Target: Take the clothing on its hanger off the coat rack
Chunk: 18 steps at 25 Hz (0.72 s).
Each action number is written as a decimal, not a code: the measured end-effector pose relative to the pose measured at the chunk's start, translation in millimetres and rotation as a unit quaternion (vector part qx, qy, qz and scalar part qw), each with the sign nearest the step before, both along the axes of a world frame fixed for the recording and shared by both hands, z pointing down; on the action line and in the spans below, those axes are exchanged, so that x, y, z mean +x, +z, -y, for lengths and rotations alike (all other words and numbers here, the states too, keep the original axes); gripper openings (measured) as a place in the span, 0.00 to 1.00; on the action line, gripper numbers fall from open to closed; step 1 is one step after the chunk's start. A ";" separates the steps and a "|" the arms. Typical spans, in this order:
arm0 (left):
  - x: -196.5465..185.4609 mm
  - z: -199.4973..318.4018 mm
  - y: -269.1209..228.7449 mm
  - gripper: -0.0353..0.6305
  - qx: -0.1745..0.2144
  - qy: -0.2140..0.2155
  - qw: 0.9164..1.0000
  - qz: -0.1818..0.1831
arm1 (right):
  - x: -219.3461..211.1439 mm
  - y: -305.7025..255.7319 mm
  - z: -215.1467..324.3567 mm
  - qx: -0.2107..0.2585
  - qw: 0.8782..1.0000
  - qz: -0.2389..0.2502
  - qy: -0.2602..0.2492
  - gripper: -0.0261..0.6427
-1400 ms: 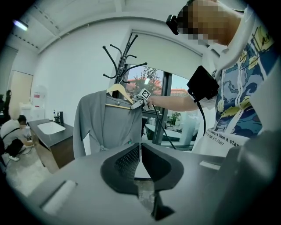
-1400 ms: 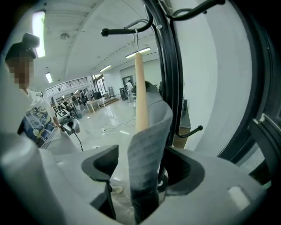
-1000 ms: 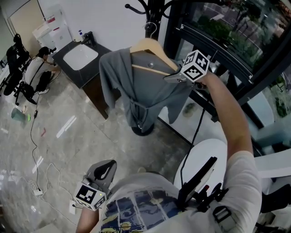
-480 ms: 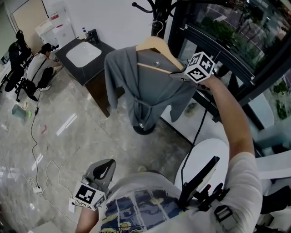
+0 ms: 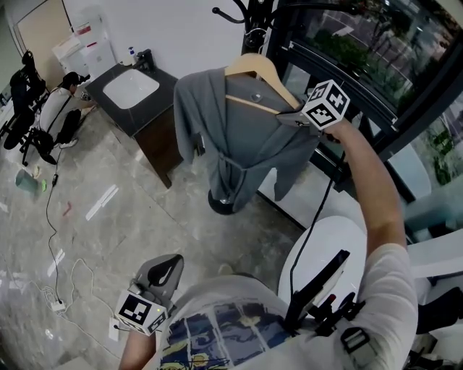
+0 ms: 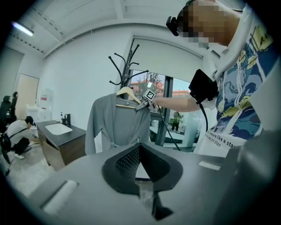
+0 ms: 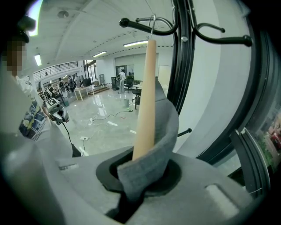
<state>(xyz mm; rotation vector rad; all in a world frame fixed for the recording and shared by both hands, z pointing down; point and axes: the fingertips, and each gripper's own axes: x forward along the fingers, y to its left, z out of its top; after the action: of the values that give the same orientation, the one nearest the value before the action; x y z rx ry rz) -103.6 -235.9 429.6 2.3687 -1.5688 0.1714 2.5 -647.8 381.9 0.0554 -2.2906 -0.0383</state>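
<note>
A grey garment hangs on a wooden hanger, whose metal hook sits over an arm of the black coat rack. My right gripper is raised to the hanger's right end. It is shut on the wooden hanger arm and the grey cloth wrapped over it. The rack's pole stands just right of the hanger. My left gripper is low beside the person's body, far from the rack, its jaws together with nothing between them. From there the garment shows in the distance.
A dark vanity with a white sink stands left of the rack, and a person crouches beyond it. Cables trail over the glossy floor. A black-framed glass wall runs behind the rack. A white round seat is below my right arm.
The right gripper and the hanger end have shifted slightly up and to the right in the head view, and the garment moved with them. The left gripper has stayed put.
</note>
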 end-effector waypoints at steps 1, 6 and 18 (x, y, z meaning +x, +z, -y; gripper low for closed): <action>-1.3 -3.2 0.7 0.06 0.000 0.001 1.000 -0.002 | 1.1 -4.0 -3.1 0.001 1.000 -0.001 0.000 0.10; -7.1 -19.1 1.5 0.06 0.005 0.011 1.000 -0.006 | 9.1 -19.9 -23.3 0.008 1.000 -0.004 0.005 0.10; -33.8 -76.7 -7.4 0.06 0.019 0.041 0.999 -0.024 | 13.9 -39.0 -107.0 0.027 0.999 -0.010 0.022 0.10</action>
<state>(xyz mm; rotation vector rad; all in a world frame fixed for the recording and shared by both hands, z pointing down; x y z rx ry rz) -137.3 -159.2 422.2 2.4499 -1.4668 0.1014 16.4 -540.8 343.0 0.1330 -2.2673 -0.0761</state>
